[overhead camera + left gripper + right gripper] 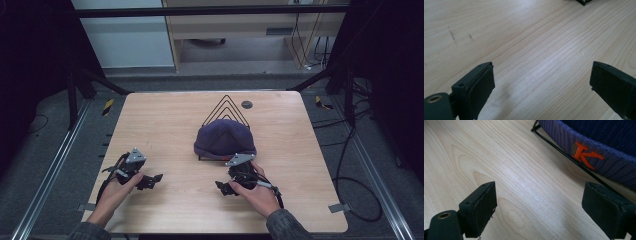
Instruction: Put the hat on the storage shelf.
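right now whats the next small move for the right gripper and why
Probably ease the right gripper toward the dark blue knitted beanie on the black wire rack. Its jaws are open and empty, and the hat's brim with the orange K lies just ahead of it.

A dark purple knit beanie point(224, 139) with orange emblem sits draped over a black wire stand point(226, 107).

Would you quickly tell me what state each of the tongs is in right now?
Left tongs: open, holding nothing, over the bare light wooden table.
Right tongs: open, holding nothing, beside the dark blue knitted beanie.
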A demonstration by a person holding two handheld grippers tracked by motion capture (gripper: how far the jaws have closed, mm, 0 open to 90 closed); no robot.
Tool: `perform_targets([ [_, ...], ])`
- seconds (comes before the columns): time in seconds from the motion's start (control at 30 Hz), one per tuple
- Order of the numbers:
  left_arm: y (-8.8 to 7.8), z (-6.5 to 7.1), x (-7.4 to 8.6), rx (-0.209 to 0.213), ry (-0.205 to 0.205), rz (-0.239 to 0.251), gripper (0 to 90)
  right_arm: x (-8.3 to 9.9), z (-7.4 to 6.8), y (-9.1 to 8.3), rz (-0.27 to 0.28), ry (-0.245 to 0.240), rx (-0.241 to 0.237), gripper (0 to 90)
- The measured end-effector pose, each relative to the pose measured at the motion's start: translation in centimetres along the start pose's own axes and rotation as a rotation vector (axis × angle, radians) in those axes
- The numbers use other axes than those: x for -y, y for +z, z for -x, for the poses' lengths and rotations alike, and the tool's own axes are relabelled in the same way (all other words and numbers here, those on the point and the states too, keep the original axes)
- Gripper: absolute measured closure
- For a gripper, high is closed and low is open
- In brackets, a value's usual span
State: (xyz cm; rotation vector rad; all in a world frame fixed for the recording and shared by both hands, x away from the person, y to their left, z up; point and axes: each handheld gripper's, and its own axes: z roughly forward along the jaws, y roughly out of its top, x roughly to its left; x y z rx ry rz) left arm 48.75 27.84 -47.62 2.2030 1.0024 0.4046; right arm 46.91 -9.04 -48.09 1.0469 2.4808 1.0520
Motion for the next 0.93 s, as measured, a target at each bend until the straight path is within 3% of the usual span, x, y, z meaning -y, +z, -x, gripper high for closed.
perform_targets([
  [0.43,1.3,-0.1,0.3,0.022,-0.034,-0.055,4.2,1.1,-0.3,1.9,-0.040,0.011,0.021,11.0],
  [0.5,1.5,0.0,0.4,0.022,-0.041,-0.067,4.1,1.2,-0.3,1.9,-0.035,0.005,0.031,11.0],
  [0.57,2.0,0.1,0.5,0.008,-0.027,-0.112,4.0,1.2,-0.4,2.0,-0.029,0.006,0.036,9.9],
  [0.63,2.3,0.4,0.6,-0.007,-0.004,-0.117,1.6,1.3,-0.8,2.3,-0.025,-0.025,0.056,7.2],
  [0.73,2.3,0.5,0.5,-0.014,0.001,-0.125,0.4,1.6,-1.0,2.4,-0.001,-0.015,0.063,5.6],
  [0.77,2.4,0.6,0.6,-0.020,0.003,-0.119,0.0,2.0,-1.1,2.5,0.039,-0.008,0.074,5.0],
  [0.93,2.4,0.7,0.6,-0.022,-0.006,-0.117,0.0,2.0,-1.1,2.5,0.039,-0.009,0.072,5.0],
])
